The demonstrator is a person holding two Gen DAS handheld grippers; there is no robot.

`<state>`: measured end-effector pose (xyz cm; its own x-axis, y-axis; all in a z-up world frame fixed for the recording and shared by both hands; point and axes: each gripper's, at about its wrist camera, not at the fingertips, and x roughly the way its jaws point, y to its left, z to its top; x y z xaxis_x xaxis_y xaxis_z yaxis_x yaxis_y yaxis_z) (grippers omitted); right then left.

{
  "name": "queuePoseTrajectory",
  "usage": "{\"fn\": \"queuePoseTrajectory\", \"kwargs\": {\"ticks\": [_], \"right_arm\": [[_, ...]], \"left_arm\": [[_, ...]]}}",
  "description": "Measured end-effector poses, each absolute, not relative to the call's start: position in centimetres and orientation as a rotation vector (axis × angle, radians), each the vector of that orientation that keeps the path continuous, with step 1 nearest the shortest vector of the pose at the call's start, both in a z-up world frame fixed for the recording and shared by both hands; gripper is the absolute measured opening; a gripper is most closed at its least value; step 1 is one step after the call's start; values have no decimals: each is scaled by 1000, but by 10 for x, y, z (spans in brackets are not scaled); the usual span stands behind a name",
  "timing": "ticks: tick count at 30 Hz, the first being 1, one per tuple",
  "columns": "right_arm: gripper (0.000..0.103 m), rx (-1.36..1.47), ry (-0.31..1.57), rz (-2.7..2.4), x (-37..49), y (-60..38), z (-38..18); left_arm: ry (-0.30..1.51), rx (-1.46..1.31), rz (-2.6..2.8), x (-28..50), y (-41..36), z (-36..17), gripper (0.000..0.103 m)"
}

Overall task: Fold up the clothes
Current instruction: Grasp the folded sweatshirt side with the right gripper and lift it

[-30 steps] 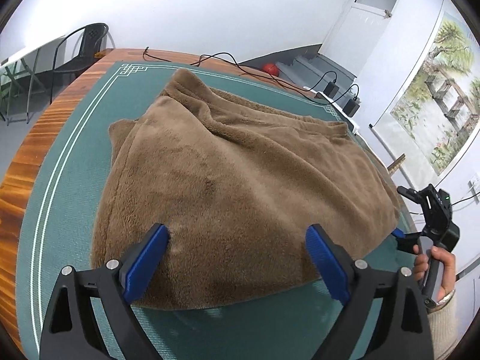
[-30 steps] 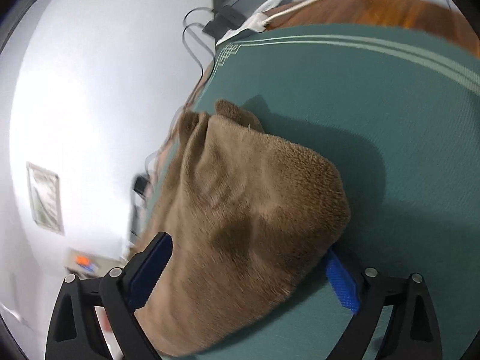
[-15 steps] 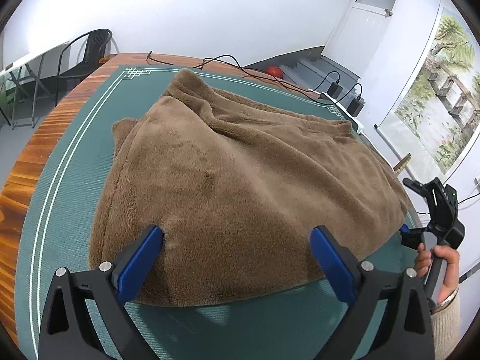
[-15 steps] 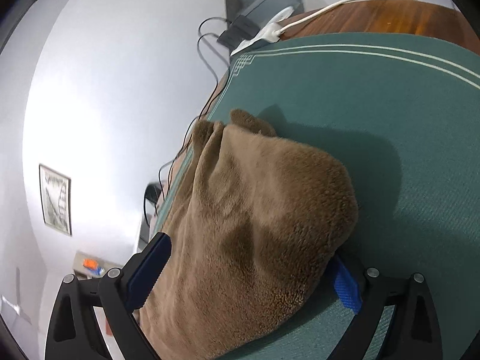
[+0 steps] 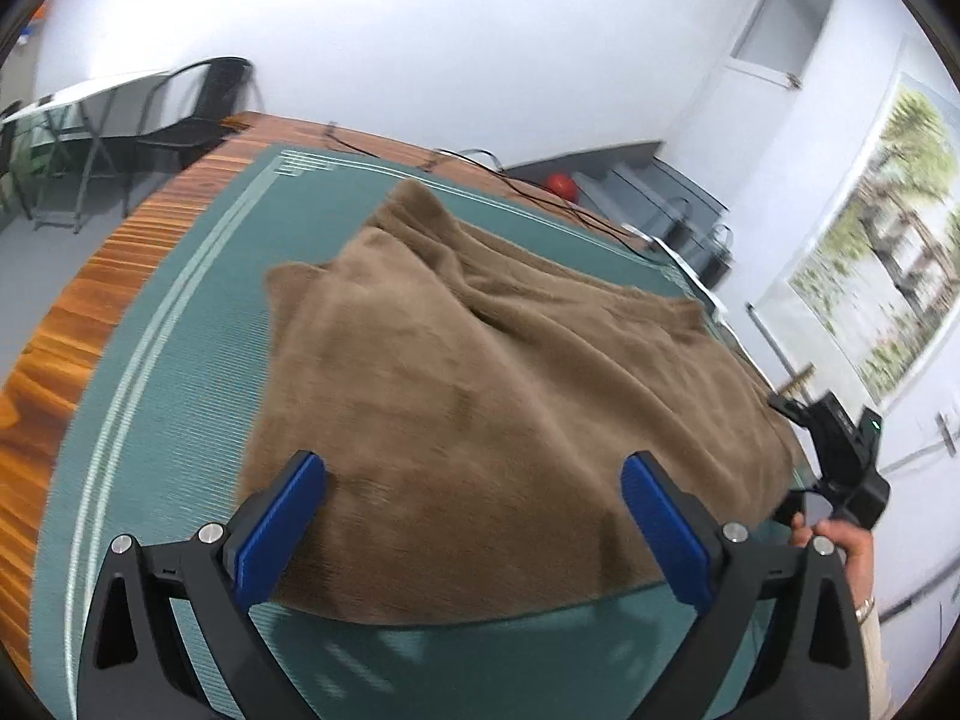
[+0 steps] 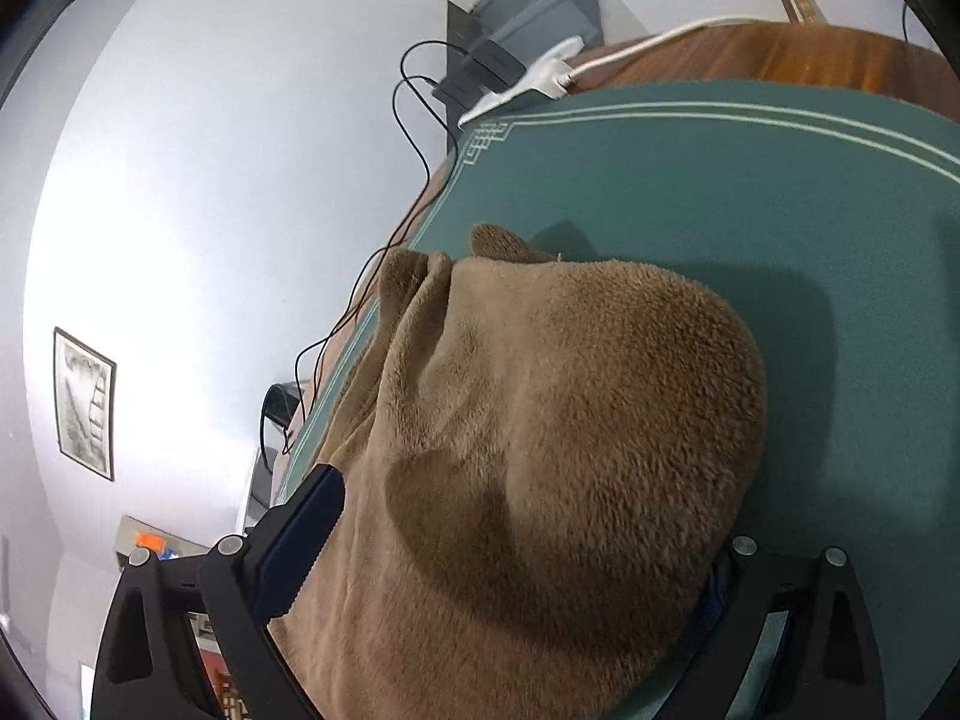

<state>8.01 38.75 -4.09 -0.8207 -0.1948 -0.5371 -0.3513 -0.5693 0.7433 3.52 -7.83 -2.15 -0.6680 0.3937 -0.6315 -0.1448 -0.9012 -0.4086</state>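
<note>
Lying on the green mat [image 5: 180, 360] that covers the wooden surface [image 5: 72, 324], the brown fleece garment [image 5: 480, 372] is spread in a loose, rumpled heap, its far end bunched into folds toward the cables [image 5: 528, 192] at the back edge. Seen from the left wrist, the left tool [image 5: 474, 480] hovers over the near hem with its blue pads [image 5: 282, 516] set wide apart; whether they touch the fleece cannot be told, and nothing is gripped between them. At the right of that view a hand [image 5: 834, 534] holds the right tool by its handle at the garment's right corner. From the right wrist, the right tool [image 6: 516, 564] straddles that corner: the fleece [image 6: 540, 450] bulges up thickly between the fingers, the left pad [image 6: 300, 546] sits against its edge, and the right pad is mostly hidden under the cloth. Its jaws have just been closing a little, with the garment between them, though they stand wide and the pads do not visibly pinch it
</note>
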Motion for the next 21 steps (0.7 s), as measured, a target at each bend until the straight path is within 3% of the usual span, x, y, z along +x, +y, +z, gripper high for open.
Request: {"fn": "queuePoseTrajectory", "kwargs": {"ticks": [1, 2, 3, 10, 15, 21], "right_arm": [[81, -906, 1445, 2540, 79, 390, -45], [58, -913, 1486, 2530, 78, 393, -50], [46, -913, 1514, 2522, 78, 394, -54], [41, -908, 1499, 2590, 74, 394, -46], [40, -836, 1228, 2781, 65, 368, 1], [40, -817, 1068, 2893, 52, 343, 36]], "left_arm": [[-499, -1093, 2573, 34, -82, -23, 100], [-518, -1096, 2568, 33, -85, -24, 100], [-533, -1099, 2564, 32, -87, -25, 100], [-467, -1106, 2596, 33, -80, -24, 100], [-502, -1102, 2587, 33, -87, -23, 100], [-600, -1062, 2639, 35, -111, -14, 100]]}}
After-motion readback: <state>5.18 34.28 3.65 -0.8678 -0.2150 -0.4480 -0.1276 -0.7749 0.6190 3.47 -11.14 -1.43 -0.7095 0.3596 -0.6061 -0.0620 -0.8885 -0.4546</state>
